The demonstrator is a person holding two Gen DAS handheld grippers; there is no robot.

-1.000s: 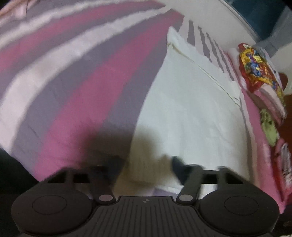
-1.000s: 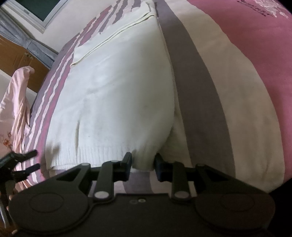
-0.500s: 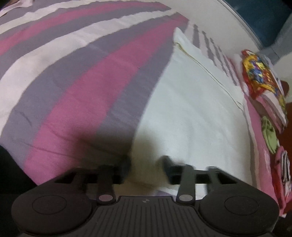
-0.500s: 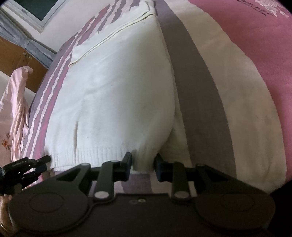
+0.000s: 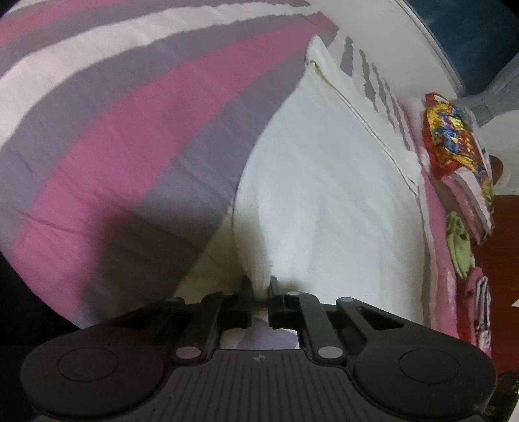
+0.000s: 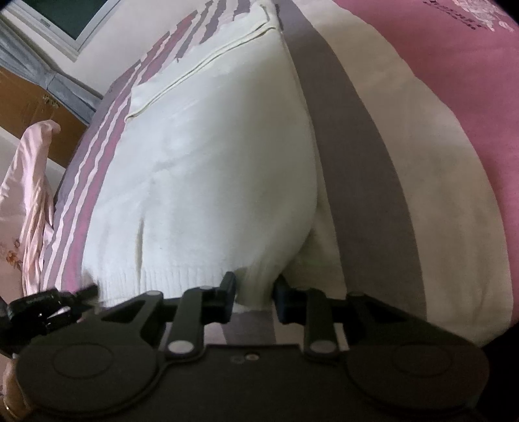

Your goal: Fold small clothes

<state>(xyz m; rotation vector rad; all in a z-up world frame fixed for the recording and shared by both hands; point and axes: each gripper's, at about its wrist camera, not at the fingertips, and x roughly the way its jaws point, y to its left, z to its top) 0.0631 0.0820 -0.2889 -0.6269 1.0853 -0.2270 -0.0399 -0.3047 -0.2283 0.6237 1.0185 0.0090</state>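
A white knitted sweater [image 5: 324,194] lies flat on a bedspread [image 5: 113,146] striped in pink, grey and white. My left gripper [image 5: 260,287] is shut on the sweater's near corner, and a fold of cloth rises between its pads. In the right wrist view the sweater [image 6: 211,178] shows its ribbed hem nearest to me. My right gripper [image 6: 254,287] holds a bunch of that hem, its jaws closing a little further on it. The left gripper [image 6: 86,289] also shows at the hem's other corner.
A stack of folded clothes with a colourful print on top [image 5: 454,139] sits beyond the sweater at the bed's right side. A pale pink garment [image 6: 29,194] hangs at the left edge. A wooden cabinet [image 6: 19,107] and a window [image 6: 65,19] stand behind.
My left gripper's jaws, wide apart over the sweater's corner before, have closed onto the cloth. The right gripper stays on the hem in the same place.
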